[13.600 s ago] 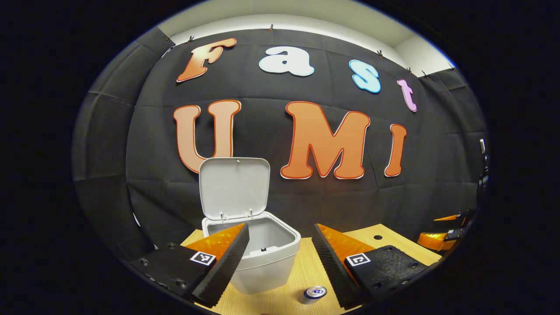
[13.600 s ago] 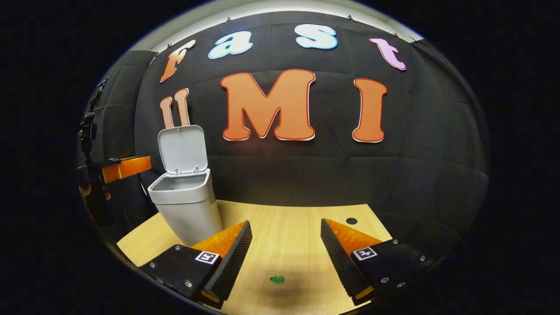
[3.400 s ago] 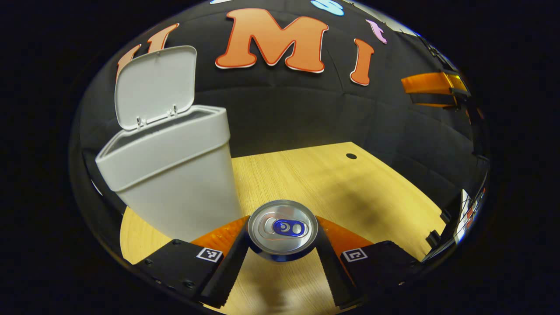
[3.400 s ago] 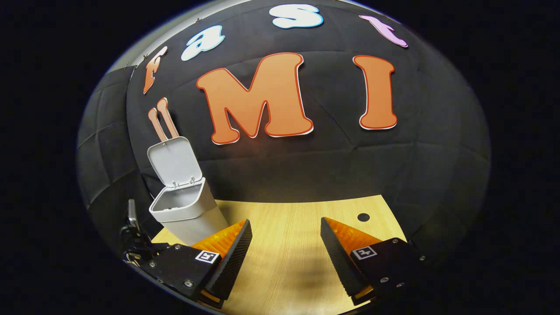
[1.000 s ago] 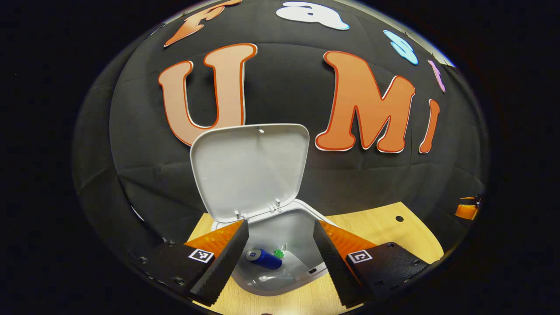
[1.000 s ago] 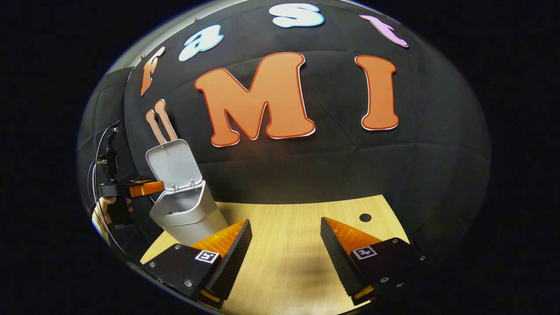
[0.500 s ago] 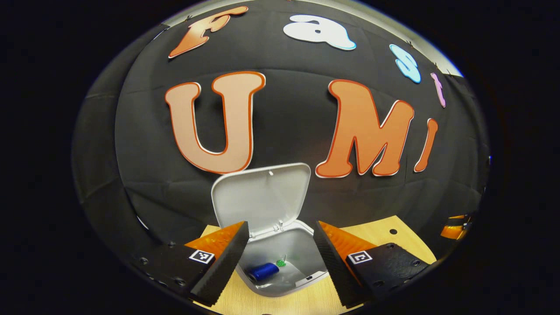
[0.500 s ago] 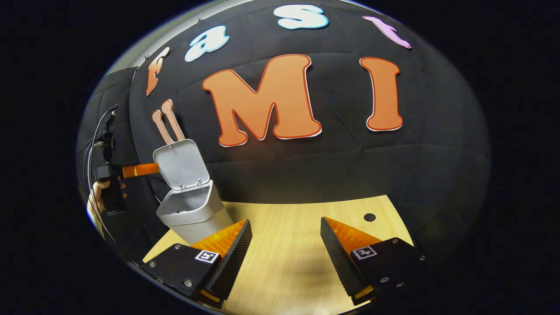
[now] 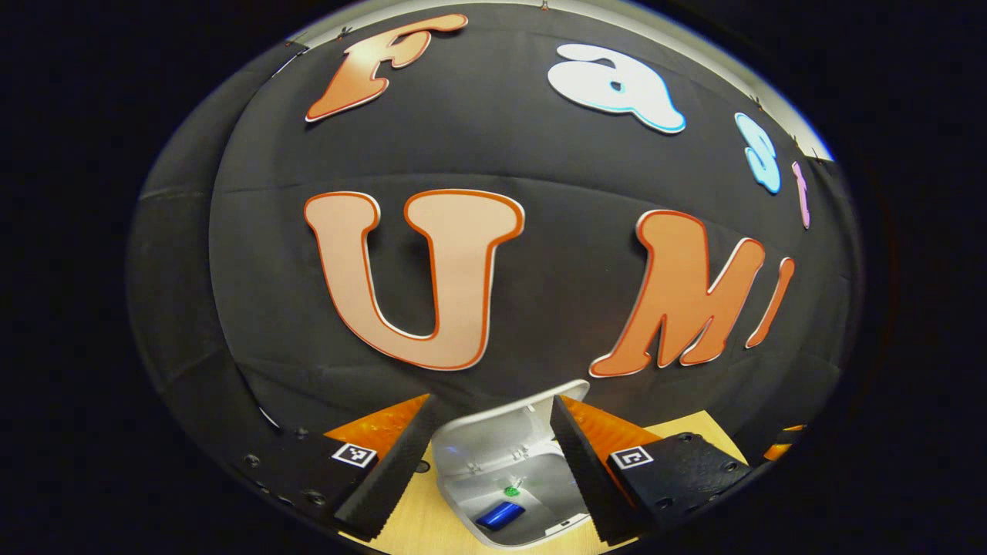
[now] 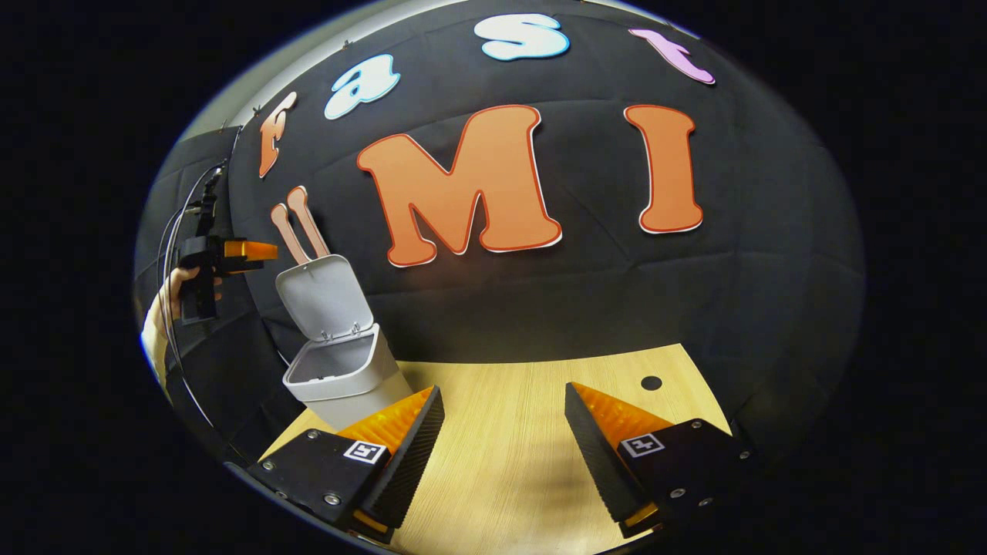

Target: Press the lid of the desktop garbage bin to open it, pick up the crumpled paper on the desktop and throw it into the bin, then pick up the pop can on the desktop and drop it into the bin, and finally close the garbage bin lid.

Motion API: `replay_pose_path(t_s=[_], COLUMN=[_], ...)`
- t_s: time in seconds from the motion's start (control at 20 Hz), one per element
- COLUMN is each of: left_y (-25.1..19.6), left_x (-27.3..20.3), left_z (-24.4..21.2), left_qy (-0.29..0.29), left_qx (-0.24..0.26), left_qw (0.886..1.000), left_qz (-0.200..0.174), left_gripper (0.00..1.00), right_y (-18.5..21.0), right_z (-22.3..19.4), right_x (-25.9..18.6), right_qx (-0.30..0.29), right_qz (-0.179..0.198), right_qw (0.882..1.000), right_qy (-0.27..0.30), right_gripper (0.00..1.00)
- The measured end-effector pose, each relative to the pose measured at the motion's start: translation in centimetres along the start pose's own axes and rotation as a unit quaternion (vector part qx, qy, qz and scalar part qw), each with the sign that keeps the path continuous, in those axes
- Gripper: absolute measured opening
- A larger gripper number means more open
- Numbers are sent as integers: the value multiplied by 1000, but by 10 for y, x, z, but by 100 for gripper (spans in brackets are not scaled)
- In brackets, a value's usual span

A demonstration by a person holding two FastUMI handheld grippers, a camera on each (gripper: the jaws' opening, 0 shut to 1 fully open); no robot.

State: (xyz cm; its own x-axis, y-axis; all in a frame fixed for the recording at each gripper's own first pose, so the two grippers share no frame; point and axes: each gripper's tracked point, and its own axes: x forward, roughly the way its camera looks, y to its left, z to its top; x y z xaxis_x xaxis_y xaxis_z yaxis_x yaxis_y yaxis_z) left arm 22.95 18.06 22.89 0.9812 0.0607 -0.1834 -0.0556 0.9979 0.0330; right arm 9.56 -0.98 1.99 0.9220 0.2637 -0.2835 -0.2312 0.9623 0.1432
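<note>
I see the can [image 9: 500,514] and paper [image 9: 510,490] inside the bin [image 9: 509,501]; both my grippers, left [image 9: 493,462] and right [image 10: 505,455], gape empty, so only the lid [image 10: 324,297] needs closing.

Bin [image 9: 540,518] front rim behind left gripper's fingers [image 9: 385,482]

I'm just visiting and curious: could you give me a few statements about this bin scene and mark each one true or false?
1. The bin's lid stands open. True.
2. The pop can stands on the desk. False: it lies inside the bin.
3. The left gripper holds the can. False: its fingers are apart with nothing between them.
4. The green crumpled paper is in the bin. True.
5. The right gripper is open. True.
</note>
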Motion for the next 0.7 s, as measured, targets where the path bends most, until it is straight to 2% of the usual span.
replay_pose_path(t_s=[0.2,0.35,0.7], left_y=[10,16,22], left_x=[35,59,91], left_z=[16,12,-8], left_qy=[26,50,71], left_qx=[-14,13,30], left_qw=[1000,999,997], left_qz=[-5,6,18], left_gripper=[94,94,94], right_y=[-9,-12,-19], right_z=[-5,-12,-20], right_x=[-2,-1,1], right_qx=[10,18,27], right_qz=[-8,-14,-25], right_qw=[1000,1000,999], right_qy=[2,9,14], right_gripper=[94,95,94])
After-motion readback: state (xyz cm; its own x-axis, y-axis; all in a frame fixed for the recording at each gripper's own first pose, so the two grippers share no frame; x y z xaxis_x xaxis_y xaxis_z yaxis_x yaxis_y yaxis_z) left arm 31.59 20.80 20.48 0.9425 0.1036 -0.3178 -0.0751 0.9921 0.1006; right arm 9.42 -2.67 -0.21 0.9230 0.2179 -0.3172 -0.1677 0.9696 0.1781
